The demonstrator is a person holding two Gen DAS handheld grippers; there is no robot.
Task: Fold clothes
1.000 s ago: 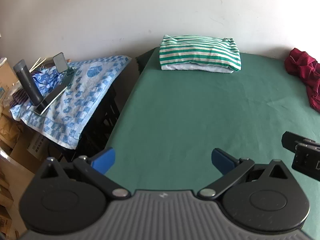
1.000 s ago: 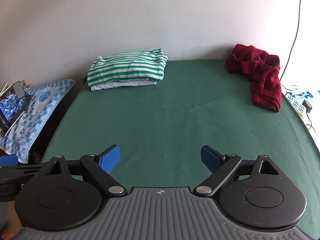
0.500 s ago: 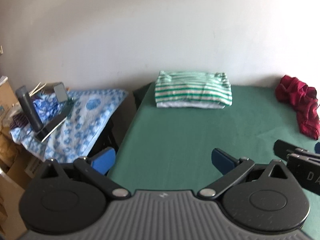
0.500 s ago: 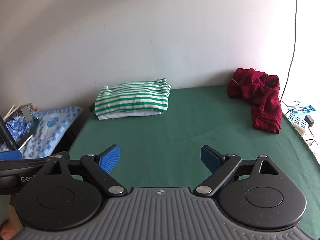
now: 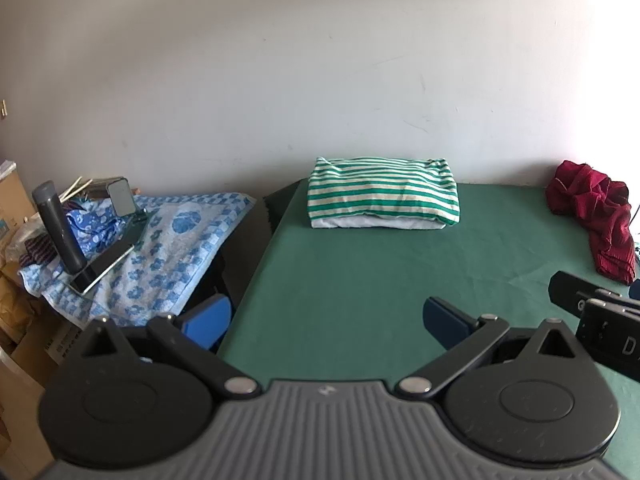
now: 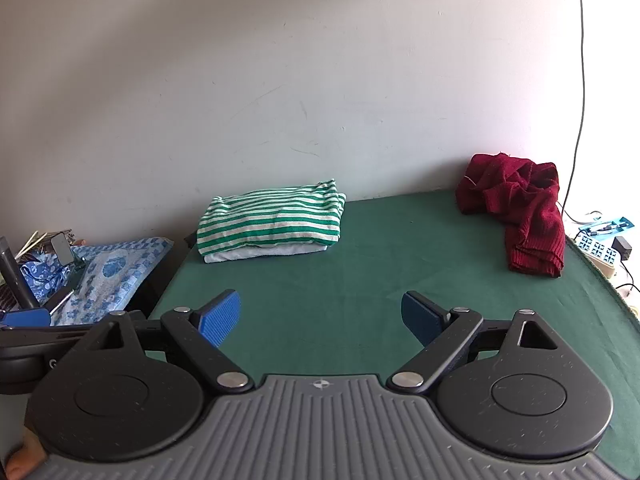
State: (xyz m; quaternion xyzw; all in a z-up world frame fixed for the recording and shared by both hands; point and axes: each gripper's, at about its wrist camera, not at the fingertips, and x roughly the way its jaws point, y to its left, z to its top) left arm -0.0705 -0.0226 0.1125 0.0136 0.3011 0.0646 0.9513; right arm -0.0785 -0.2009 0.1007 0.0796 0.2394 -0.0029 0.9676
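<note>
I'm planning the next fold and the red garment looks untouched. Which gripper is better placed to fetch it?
Probably the right gripper. The crumpled red garment lies at the table's far right, on that gripper's side, while the left gripper sits near the left table edge. Both have open, empty jaws.

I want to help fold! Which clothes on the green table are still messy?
The red sweater, crumpled at the far right corner. The green-striped shirt is already a neat folded stack.

One folded striped shirt (image 5: 382, 192), one crumpled red garment (image 6: 520, 216), one green table (image 6: 360, 280), one blue towel (image 5: 172, 248), two grippers, left (image 5: 326, 318) and right (image 6: 320, 314).
</note>
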